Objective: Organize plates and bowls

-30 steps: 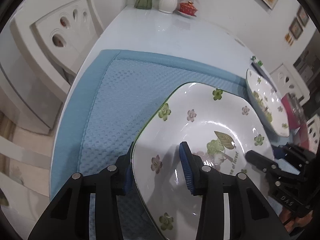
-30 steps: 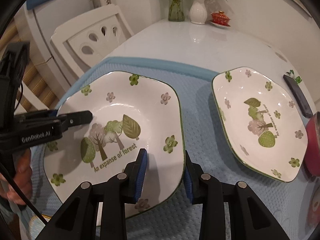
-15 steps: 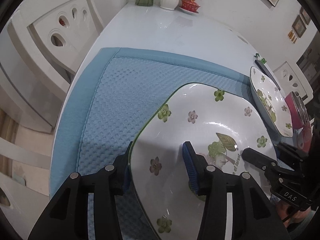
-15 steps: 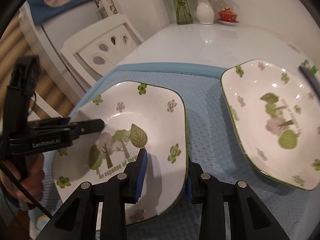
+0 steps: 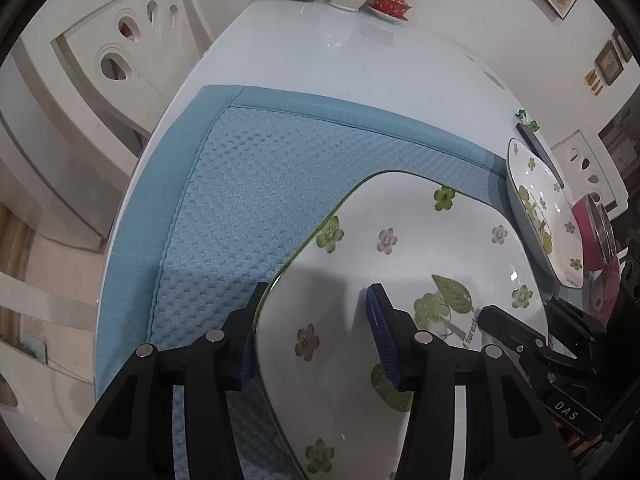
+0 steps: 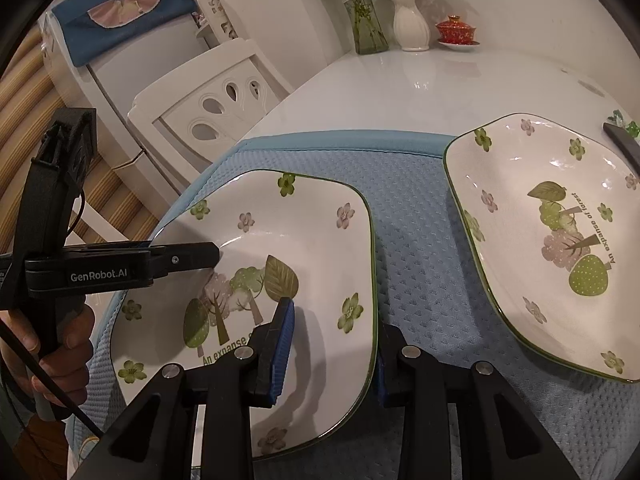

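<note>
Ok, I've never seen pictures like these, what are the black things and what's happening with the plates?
No robot: a person holds two tongs, each with a camera looking along its fingers. One picture comes from the left tongs, the other from the right tongs. A near plate and a far plate, both flowered, lie on a blue mat. Both tongs straddle the near plate's rim. The left tongs' jaws have just been opening, the rim loose between them; whether the right pair pinches, I cannot tell.

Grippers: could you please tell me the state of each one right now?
Left gripper: open, jaws have just been opening, astride the rim of the near plate.
Right gripper: astride the same plate's rim; whether it grips cannot be told.
</note>
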The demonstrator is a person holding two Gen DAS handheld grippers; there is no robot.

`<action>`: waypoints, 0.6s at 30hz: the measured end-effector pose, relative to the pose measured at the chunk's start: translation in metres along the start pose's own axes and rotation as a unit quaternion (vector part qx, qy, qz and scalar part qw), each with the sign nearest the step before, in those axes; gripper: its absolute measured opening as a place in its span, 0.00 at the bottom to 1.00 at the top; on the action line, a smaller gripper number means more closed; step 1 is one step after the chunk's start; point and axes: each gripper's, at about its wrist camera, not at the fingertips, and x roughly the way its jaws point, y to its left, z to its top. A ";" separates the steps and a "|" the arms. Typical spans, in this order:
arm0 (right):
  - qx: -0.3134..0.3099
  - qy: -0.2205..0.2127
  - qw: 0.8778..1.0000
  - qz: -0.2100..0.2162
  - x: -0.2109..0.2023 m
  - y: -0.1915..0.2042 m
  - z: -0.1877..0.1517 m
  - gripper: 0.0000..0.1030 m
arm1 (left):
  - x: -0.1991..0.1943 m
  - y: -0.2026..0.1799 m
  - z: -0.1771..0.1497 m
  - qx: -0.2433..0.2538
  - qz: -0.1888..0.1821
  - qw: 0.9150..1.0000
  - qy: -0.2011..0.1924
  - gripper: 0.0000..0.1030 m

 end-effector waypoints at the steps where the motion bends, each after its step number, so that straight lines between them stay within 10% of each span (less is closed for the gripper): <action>1: -0.001 0.000 1.000 -0.001 0.000 0.001 0.000 0.31 | 0.000 0.000 0.000 -0.002 0.001 1.000 -0.002 0.44; 18: 0.016 0.009 1.000 -0.003 -0.007 0.002 -0.002 0.29 | -0.018 0.002 -0.016 -0.049 -0.021 0.998 -0.018 0.42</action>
